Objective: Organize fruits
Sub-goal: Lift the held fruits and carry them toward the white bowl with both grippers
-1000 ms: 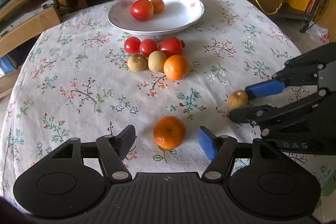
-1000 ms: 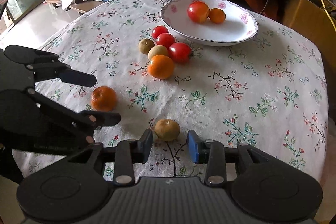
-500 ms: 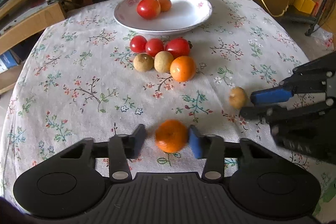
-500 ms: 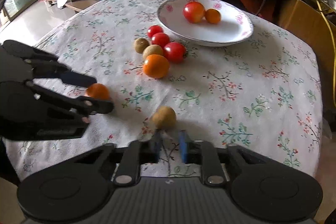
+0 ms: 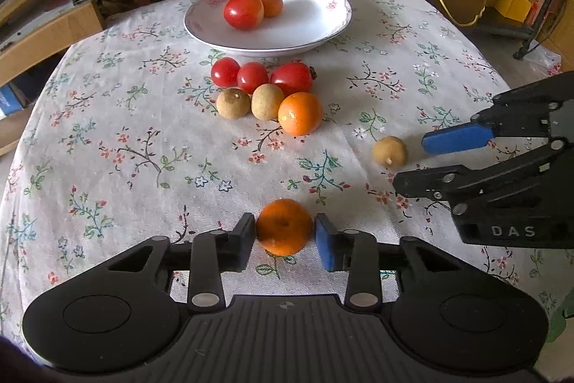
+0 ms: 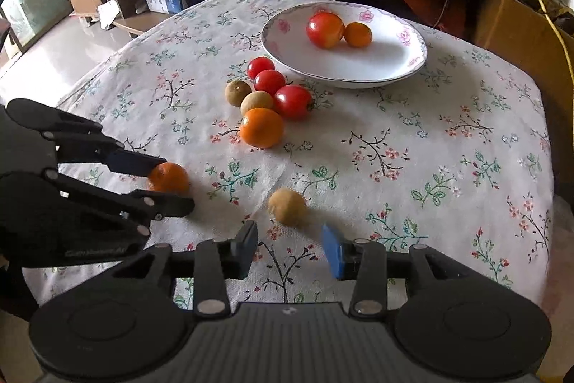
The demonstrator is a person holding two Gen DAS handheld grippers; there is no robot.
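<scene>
Plate point(image 6: 412, 67) rim's far side shows whole only from the right wrist.

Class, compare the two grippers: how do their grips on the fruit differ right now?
The left gripper is closed around a small orange; the right gripper is open, with the brown fruit lying free ahead of its fingers. Both point toward the plate.

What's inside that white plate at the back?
The plate holds a red tomato and a small orange fruit touching it. Part of that fruit is hidden behind the tomato.
</scene>
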